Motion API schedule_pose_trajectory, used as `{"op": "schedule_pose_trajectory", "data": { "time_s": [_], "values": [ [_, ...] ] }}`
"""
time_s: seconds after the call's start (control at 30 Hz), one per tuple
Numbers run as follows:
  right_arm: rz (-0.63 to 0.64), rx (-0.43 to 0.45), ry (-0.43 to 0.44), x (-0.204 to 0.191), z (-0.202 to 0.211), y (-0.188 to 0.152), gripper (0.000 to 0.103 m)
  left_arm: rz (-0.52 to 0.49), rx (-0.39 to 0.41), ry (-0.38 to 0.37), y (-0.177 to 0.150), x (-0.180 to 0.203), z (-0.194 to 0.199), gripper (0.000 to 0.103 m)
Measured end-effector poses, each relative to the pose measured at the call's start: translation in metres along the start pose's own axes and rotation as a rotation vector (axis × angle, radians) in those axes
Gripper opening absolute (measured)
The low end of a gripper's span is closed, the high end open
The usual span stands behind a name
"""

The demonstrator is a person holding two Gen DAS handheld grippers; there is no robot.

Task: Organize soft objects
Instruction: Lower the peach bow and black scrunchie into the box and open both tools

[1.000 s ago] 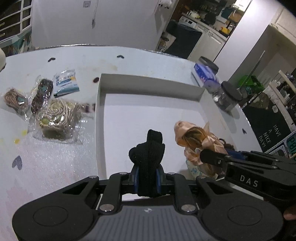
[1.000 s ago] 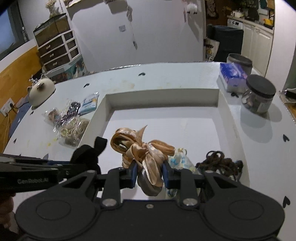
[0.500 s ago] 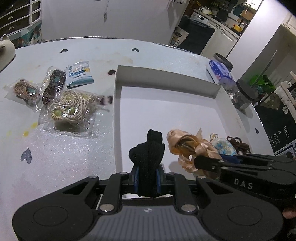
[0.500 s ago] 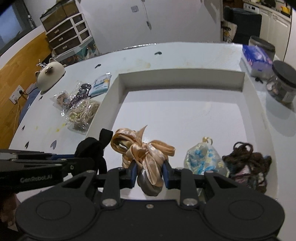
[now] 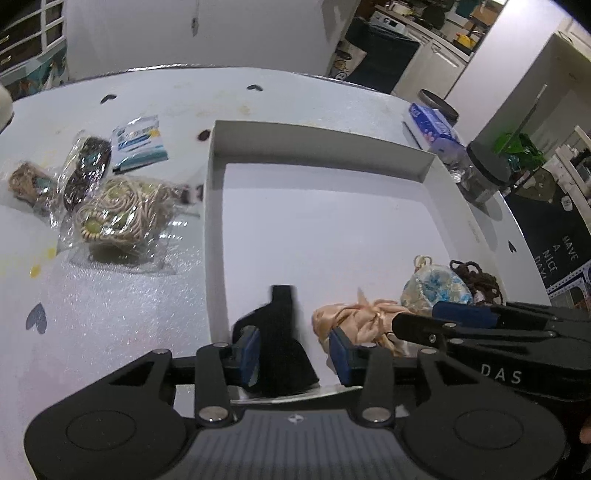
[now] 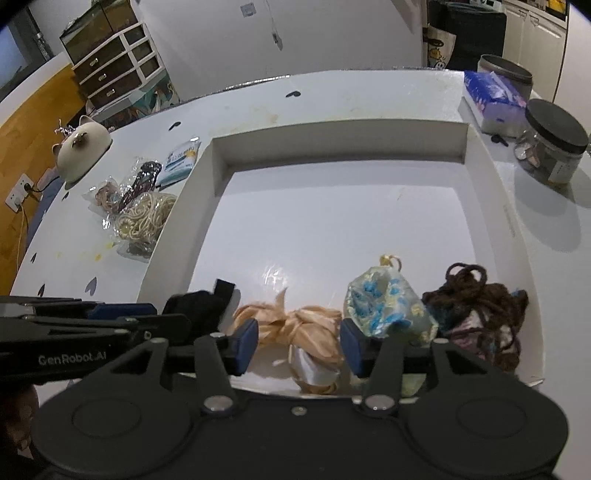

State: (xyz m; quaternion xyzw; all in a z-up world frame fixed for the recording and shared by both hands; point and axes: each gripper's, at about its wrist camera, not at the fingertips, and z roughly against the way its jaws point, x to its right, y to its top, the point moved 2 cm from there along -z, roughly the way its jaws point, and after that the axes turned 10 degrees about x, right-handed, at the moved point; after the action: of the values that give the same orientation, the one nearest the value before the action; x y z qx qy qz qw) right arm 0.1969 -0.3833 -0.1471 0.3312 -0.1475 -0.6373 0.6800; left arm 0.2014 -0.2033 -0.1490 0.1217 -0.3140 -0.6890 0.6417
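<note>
A black knitted fabric piece (image 5: 280, 343) lies between the wide-open left hand-held gripper (image 5: 293, 354), a peach satin ribbon bow (image 6: 295, 332) between the equally open right hand-held gripper (image 6: 297, 347), inside a shallow white tray (image 6: 332, 144) on the desk (image 5: 110, 302).

A: Room layout?

B: White tabletop (image 6: 369, 88) with small dark heart marks and yellowish stains. White wall (image 6: 314, 33) behind its far edge. Wood floor (image 6: 33, 110) off the left edge, wall socket (image 6: 16, 192) with a cord plugged in.

A: Furniture?

B: Dark drawer unit (image 6: 110, 74) with white frame against the wall on the left. White cabinets (image 5: 436, 55) and a dark bin (image 5: 384, 55) beyond the far right corner, seen from the left wrist. Black letter board (image 5: 554, 236) off the right edge.

A: Light?

B: Dim, artificial; glare on the tabletop.
</note>
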Motion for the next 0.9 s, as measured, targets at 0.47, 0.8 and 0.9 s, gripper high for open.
{"op": "schedule_pose_trajectory", "data": {
  "time_s": [0.47,0.8,0.9],
  "values": [
    [0.024,0.122,-0.07,0.009,0.038,0.014,0.086,-0.037,0.063,-0.007,0.008,0.005,0.02,0.072],
    [0.045,0.158,-0.155,0.005,0.054,0.016,0.103,-0.032,0.115,0.026,0.014,-0.006,0.04,0.101],
    [0.042,0.167,-0.165,0.002,0.057,0.014,0.103,-0.03,0.126,0.045,0.013,-0.013,0.045,0.103]
  ]
}}
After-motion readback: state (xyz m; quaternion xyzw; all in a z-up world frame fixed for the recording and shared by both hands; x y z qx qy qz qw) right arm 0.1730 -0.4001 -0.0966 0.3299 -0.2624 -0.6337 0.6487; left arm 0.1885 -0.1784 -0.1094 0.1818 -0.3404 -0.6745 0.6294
